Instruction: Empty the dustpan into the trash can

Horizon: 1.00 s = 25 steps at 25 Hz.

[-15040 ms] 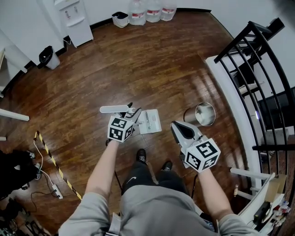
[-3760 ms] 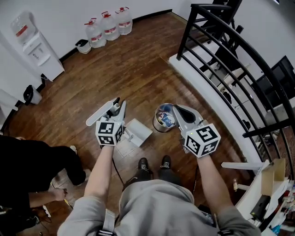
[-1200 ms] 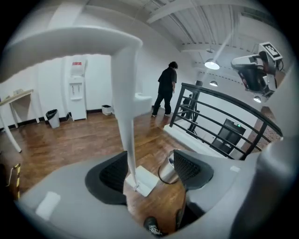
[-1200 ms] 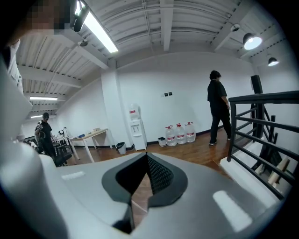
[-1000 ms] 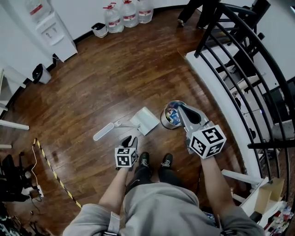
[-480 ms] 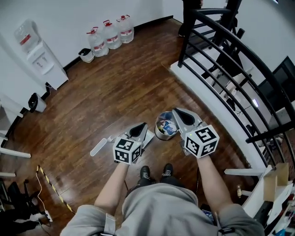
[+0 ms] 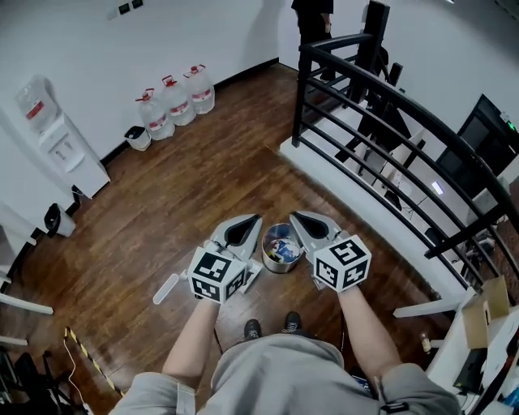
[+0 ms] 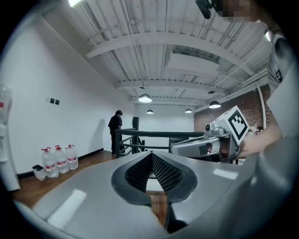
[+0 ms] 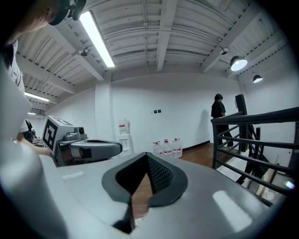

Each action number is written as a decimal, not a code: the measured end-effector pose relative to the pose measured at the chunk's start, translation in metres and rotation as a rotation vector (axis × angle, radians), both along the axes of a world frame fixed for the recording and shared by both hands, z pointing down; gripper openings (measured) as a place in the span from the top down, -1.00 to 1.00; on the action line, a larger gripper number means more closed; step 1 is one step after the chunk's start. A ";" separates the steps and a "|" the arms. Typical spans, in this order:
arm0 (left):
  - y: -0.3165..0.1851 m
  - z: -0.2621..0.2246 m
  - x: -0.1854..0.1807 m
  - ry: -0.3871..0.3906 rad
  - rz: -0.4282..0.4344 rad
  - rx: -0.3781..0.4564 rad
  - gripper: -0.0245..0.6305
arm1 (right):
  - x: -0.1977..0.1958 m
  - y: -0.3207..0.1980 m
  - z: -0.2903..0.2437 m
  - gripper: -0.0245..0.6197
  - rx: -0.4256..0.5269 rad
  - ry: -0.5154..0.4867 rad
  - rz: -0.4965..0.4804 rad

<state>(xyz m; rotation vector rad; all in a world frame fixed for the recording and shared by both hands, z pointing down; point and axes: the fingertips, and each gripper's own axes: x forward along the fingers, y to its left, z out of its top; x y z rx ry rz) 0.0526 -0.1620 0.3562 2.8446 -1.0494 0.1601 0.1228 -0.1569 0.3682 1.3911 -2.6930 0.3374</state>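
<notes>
A metal trash can [image 7: 281, 247] with coloured rubbish inside stands on the wood floor between my two grippers. The white dustpan lies on the floor to its left; only its handle [image 7: 166, 288] shows, the pan being hidden under my left gripper. My left gripper [image 7: 246, 224] is held up level, shut, with nothing in it [image 8: 151, 154]. My right gripper [image 7: 303, 220] hangs beside it, shut and empty as well [image 9: 146, 155]. Each gripper shows in the other's view: the right gripper [image 8: 205, 147] and the left gripper [image 9: 88, 149].
A black railing [image 7: 381, 138] runs along a raised white ledge on the right. Water bottles [image 7: 174, 101] and a white dispenser [image 7: 53, 134] stand at the far wall. A person [image 7: 312, 20] stands by the railing's far end. My feet are just behind the can.
My left gripper has risen from low by the dustpan on the floor to level with the right one, empty. The dustpan stays on the floor. The head view has tilted up.
</notes>
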 end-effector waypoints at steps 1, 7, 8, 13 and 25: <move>0.001 -0.002 0.002 -0.007 -0.004 0.010 0.91 | 0.002 0.001 -0.003 0.92 0.007 -0.001 0.000; 0.006 -0.006 0.005 -0.003 -0.017 0.005 0.91 | 0.008 0.007 -0.017 0.92 0.036 -0.006 -0.008; 0.006 -0.006 0.005 -0.005 -0.018 0.003 0.91 | 0.008 0.007 -0.018 0.92 0.040 -0.006 -0.010; 0.004 -0.001 0.007 -0.016 -0.010 -0.010 0.91 | 0.008 0.005 -0.023 0.92 0.050 -0.010 -0.011; 0.000 0.009 0.015 -0.033 -0.015 -0.030 0.91 | 0.015 0.004 -0.025 0.92 0.058 -0.013 -0.004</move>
